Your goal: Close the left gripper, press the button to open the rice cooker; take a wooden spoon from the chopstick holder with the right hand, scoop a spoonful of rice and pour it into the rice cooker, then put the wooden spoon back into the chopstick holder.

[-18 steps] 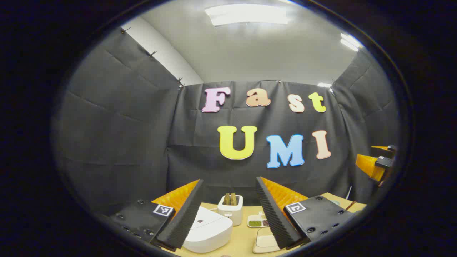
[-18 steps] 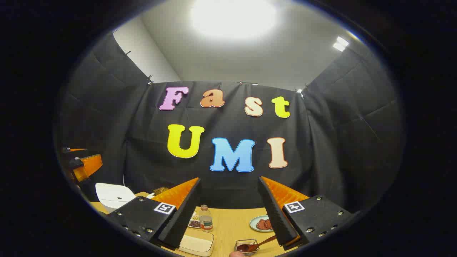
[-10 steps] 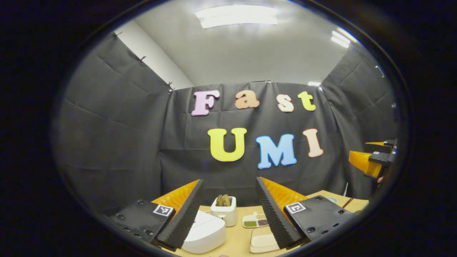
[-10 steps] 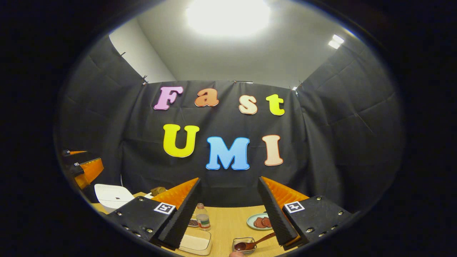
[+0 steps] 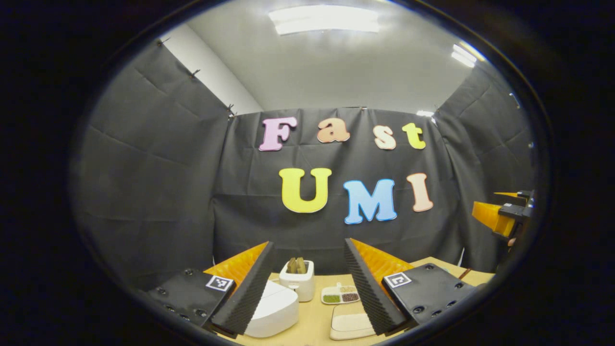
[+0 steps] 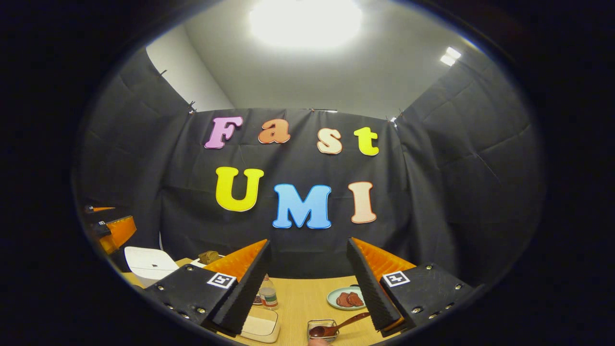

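White, closed rice cooker [image 5: 273, 308] on light-wood counter [image 5: 314, 323], just behind left gripper [image 5: 307, 283]'s left finger; jaws wide, holding nothing. White chopstick holder w/ wooden utensils [image 5: 298, 280] between the jaws, farther back. Shallow cream rice tray [image 5: 348, 323] low by right finger. Right gripper [image 6: 307, 283]: jaws wide too, empty; small glass dish w/ brown wooden spoon [image 6: 336, 327] below-between them; rice cooker far left.
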### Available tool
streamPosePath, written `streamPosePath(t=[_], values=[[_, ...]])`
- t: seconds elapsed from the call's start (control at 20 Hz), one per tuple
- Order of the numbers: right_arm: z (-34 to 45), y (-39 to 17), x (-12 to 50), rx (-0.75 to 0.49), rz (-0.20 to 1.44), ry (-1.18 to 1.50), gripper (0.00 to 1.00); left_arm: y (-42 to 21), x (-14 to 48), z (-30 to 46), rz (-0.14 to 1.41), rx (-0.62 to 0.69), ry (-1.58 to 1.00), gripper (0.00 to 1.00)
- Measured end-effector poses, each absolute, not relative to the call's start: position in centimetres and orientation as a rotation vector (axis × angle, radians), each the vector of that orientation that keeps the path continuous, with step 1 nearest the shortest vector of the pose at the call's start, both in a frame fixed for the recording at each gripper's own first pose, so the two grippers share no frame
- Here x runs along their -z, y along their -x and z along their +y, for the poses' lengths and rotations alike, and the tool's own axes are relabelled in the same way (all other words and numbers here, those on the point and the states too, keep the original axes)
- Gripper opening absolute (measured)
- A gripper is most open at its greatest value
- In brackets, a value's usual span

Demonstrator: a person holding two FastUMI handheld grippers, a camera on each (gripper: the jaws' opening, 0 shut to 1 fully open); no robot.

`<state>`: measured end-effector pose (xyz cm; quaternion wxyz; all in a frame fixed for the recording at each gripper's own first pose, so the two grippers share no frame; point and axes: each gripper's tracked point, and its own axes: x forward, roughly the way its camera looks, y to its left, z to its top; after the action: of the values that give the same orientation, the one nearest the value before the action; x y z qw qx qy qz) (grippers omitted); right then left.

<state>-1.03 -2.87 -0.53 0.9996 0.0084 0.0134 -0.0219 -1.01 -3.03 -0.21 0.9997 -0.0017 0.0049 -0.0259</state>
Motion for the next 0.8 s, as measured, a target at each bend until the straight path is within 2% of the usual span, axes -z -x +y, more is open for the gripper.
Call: streamPosePath(t=[0.05, 0.3, 0.4, 0.5, 0.6, 0.8], values=[[-3.0, 1.1, 0.5, 0.044, 0.028, -0.017, 0.95, 1.0, 0.0, -3.1, 0.007, 0.053, 0.002, 0.96], [-3.1, 0.9, 0.8, 0.042, 0.032, -0.017, 0.95, 1.1, 0.1, -3.4, 0.011, 0.054, -0.009, 0.99], [-3.2, 0.9, 0.8, 0.044, 0.032, -0.02, 0.95, 0.9, 0.0, -3.4, 0.014, 0.054, -0.011, 0.96], [-3.2, 0.9, 0.9, 0.046, 0.033, -0.025, 0.95, 0.8, 0.0, -3.0, 0.013, 0.048, -0.004, 0.87], [-3.2, 0.9, 1.0, 0.048, 0.036, -0.025, 0.95, 0.8, -0.1, -2.4, 0.013, 0.035, -0.001, 0.73], [-2.8, 0.9, 1.4, 0.047, 0.042, -0.03, 0.95, 0.6, 0.6, -0.9, 0.035, 0.01, 0.02, 0.39]])
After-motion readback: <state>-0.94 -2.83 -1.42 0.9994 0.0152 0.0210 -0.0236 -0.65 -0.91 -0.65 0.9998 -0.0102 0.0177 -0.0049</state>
